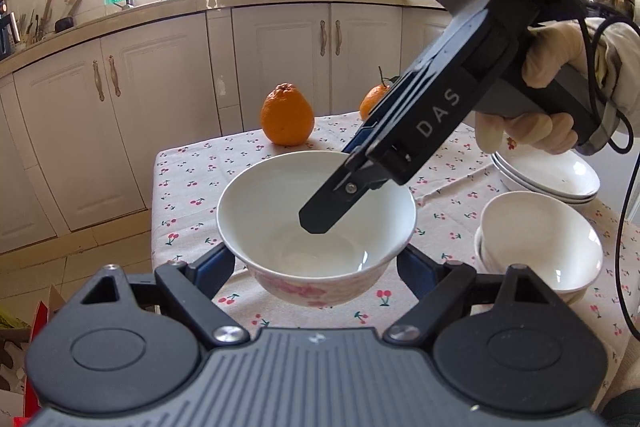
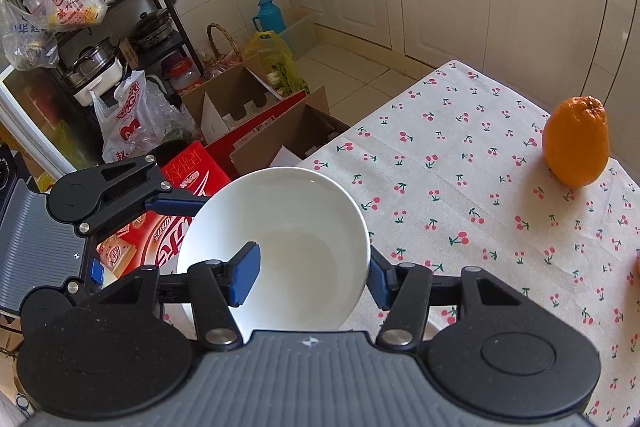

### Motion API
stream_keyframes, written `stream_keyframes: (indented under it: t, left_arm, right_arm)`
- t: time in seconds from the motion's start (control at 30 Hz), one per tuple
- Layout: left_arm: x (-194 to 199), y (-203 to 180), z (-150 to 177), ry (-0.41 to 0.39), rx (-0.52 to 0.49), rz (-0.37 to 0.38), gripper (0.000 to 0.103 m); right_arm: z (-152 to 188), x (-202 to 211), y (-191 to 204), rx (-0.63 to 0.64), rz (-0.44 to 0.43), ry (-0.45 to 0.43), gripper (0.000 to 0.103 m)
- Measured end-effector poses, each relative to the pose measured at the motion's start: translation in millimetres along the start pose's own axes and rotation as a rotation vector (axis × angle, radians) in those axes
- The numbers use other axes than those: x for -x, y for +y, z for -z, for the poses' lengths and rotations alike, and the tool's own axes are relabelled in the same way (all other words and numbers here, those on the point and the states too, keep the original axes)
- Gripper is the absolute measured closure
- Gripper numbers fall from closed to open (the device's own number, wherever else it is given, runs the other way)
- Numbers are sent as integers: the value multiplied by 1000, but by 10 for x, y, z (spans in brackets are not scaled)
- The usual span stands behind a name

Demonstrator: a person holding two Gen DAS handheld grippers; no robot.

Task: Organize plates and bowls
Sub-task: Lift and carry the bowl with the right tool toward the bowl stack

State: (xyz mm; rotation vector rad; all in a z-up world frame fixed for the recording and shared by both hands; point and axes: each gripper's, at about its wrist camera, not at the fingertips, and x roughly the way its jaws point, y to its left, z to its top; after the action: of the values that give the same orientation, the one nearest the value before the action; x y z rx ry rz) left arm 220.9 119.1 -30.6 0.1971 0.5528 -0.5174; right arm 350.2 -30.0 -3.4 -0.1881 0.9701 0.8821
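Note:
A white bowl (image 1: 316, 223) with pink flowers outside is held above the table's near left corner. My left gripper (image 1: 316, 267) has a finger on each side of the bowl's outer wall. My right gripper (image 1: 340, 183) reaches down from the upper right, one finger inside the bowl and one outside, pinching its far rim. In the right wrist view the bowl (image 2: 288, 239) sits between that gripper's (image 2: 312, 275) blue pads (image 2: 244, 275), one inside, one outside. A stack of white bowls (image 1: 540, 251) and a stack of white plates (image 1: 552, 175) stand to the right.
The table (image 2: 460, 147) has a cherry-print cloth. Two oranges (image 1: 286, 115) (image 1: 374, 101) stand at its far side. Cardboard boxes (image 2: 256, 123), bags and a shelf crowd the floor left of the table. Kitchen cabinets (image 1: 160, 107) run behind.

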Motion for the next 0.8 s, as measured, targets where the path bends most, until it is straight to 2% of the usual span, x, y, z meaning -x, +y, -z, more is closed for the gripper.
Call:
stream_keyframes:
  t: [0.43,0.8]
  left_arm:
    - [323,-521,-35,-3,-51,40,15]
    - [309,-888,-143,-23,-102,113,15]
  right_arm:
    - [521,576,226,-16,5,-45,41]
    - [917,1022,218,-46,59,-90,41]
